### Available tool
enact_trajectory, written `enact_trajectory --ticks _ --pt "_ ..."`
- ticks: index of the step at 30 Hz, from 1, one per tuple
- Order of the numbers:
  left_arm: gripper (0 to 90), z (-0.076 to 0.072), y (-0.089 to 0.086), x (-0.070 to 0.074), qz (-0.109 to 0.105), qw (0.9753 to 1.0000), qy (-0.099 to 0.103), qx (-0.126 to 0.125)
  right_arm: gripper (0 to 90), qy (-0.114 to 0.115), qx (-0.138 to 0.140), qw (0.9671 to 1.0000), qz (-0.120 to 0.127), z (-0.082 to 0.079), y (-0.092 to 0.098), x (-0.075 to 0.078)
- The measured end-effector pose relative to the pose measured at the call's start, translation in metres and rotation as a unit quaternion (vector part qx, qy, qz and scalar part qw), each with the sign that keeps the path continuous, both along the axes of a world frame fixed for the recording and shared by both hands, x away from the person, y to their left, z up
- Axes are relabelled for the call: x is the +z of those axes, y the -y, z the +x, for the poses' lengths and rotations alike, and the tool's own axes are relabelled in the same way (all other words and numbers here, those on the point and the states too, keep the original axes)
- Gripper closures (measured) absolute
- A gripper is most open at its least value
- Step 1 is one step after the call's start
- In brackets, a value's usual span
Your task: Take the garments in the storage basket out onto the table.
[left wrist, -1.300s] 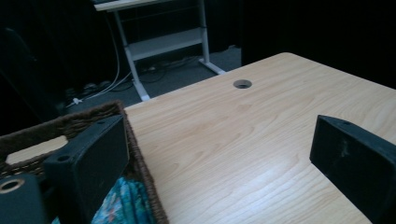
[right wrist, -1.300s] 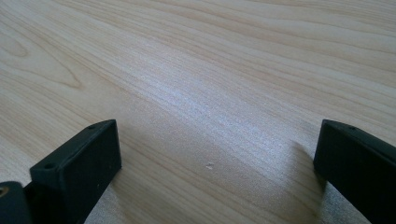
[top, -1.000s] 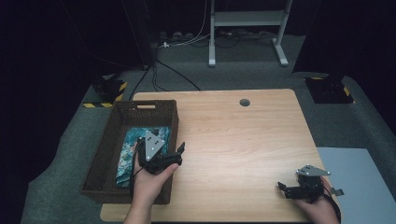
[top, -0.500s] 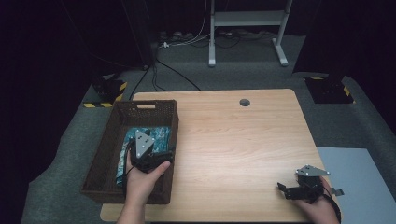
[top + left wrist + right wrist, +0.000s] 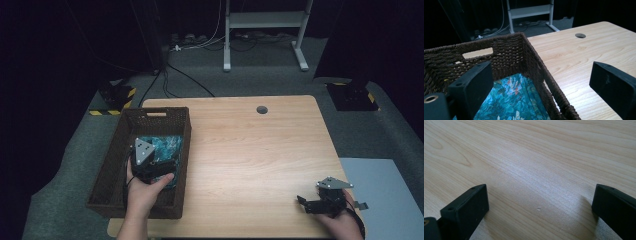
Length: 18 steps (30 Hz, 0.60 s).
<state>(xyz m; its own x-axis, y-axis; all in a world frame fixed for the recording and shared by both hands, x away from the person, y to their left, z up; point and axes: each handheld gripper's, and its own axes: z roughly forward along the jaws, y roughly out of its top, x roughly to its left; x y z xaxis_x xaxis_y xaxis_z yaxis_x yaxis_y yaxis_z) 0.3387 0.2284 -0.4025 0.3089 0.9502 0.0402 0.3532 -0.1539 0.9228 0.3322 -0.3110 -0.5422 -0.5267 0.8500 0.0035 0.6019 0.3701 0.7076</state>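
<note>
Cloth [image 5: 162, 146] with a blue-green pattern lies flat in the brown basket [image 5: 150, 117] on the counter's [image 5: 250, 150] left side. The left hand-held gripper [image 5: 541, 82] hangs just above it, jaws wide apart and empty, straddling the basket's right wall. The right hand-held gripper [image 5: 305, 202] rests far off, also open. The cloth's long side runs away from the person.

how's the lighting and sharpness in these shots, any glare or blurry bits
High view: the table is evenly lit, the surroundings fall into near black, and the image is soft. Left gripper view: the basket and cloth are sharp, with a pale sheen on the wood. Right gripper view: a bright sheen crosses the tabletop between the jaws, which look slightly soft and cast shadows.
</note>
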Motion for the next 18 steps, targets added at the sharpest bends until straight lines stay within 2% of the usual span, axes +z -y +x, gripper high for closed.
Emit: enact_trajectory --ticks 3,8,14,18 --pt "4.0 0.0 -0.001 -0.002 -0.007 1.0 -0.001 -0.006 0.7 0.001 0.0 1.0 0.0 0.0 0.0 0.0" --pt "4.7 0.001 -0.008 -0.004 -0.005 1.0 -0.005 -0.006 0.8 0.001 0.0 1.0 0.0 0.0 0.0 0.0" --pt "7.8 0.004 -0.017 -0.006 0.003 0.9997 -0.025 -0.002 0.8 0.001 0.0 1.0 0.0 0.0 0.0 0.0" --pt "8.1 0.008 -0.021 -0.008 0.008 0.9992 -0.038 -0.008 0.9 0.001 0.0 1.0 0.0 0.0 0.0 0.0"
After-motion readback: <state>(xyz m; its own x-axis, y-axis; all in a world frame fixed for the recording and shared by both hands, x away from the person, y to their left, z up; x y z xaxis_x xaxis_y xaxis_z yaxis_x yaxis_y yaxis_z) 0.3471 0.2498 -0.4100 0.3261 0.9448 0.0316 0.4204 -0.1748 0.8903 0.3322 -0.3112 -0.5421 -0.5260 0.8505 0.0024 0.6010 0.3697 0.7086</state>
